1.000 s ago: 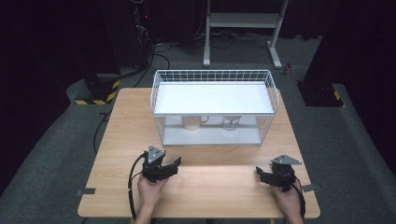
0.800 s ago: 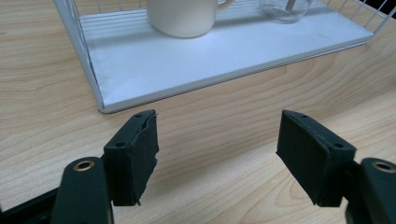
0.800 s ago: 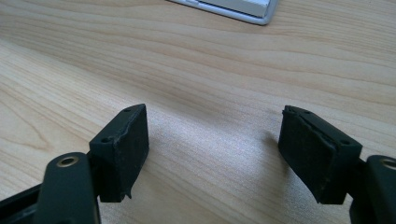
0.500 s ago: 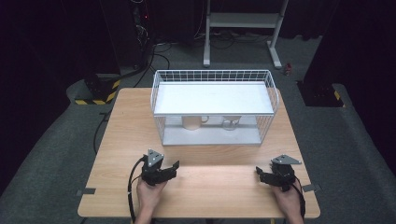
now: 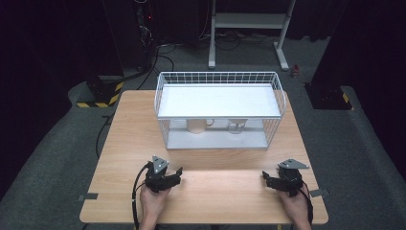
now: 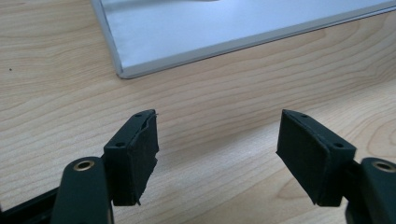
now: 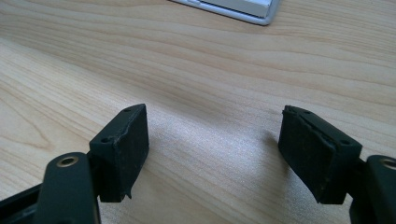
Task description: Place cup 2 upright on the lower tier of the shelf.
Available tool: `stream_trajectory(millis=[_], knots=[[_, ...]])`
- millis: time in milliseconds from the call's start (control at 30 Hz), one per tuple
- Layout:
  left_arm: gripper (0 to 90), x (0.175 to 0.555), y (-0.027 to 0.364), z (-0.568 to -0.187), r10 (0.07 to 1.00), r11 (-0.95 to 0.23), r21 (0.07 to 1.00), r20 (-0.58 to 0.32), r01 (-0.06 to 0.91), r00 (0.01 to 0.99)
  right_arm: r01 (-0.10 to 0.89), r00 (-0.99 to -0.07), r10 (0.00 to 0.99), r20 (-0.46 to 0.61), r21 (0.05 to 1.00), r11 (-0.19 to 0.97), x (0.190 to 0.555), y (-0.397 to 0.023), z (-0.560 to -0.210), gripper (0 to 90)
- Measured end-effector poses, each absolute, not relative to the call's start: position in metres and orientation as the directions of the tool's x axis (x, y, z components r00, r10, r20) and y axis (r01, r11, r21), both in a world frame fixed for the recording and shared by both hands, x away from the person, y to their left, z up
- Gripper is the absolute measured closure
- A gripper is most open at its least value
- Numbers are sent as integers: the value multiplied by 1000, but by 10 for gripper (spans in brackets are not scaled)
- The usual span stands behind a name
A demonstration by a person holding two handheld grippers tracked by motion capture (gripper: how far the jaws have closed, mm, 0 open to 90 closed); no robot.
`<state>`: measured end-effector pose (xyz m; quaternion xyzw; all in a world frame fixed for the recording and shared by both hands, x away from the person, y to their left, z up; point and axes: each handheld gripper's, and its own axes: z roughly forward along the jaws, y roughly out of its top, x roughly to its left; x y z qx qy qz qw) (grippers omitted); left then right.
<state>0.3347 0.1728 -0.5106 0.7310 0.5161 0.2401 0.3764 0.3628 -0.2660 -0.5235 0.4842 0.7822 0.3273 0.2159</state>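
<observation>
My left gripper [image 5: 176,175] rests low over the wooden table [image 5: 220,191] near its front left, held by a hand. Its jaws stand open with only bare wood between them [image 6: 218,116]. My right gripper [image 5: 267,180] sits near the front right, jaws pointing left, open and empty [image 7: 214,112]. A white wire rack [image 5: 218,76] with a flat white shelf stands at the back middle. Under the shelf stand a cream mug [image 5: 196,125] and a clear glass cup [image 5: 236,126].
The rack's grey base plate [image 6: 233,28] lies just beyond the left jaws, and its corner [image 7: 243,7] shows ahead of the right jaws. Black cables trail from the left gripper off the front edge. Dark floor, a stand and equipment surround the table.
The left gripper has slipped a little toward the table's near edge. The right gripper has kept still. Both sets of jaws stand as before.
</observation>
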Motion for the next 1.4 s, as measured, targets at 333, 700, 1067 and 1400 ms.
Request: stream_trajectory(millis=[333,700,1067,1400], knots=[[305,337,179,-521,942,-158,781,-64,604,329,616,-438,899,-21,721,317,363,-266,-524,247],[305,339,177,-527,952,-198,768,3,609,307,616,-438,899,-21,721,317,363,-266,-524,247],[290,342,176,-528,950,-210,751,7,626,311,616,-438,899,-21,721,317,363,-266,-524,247],[288,342,177,-528,951,-209,751,6,626,310,616,-438,899,-21,721,317,363,-266,-524,247]])
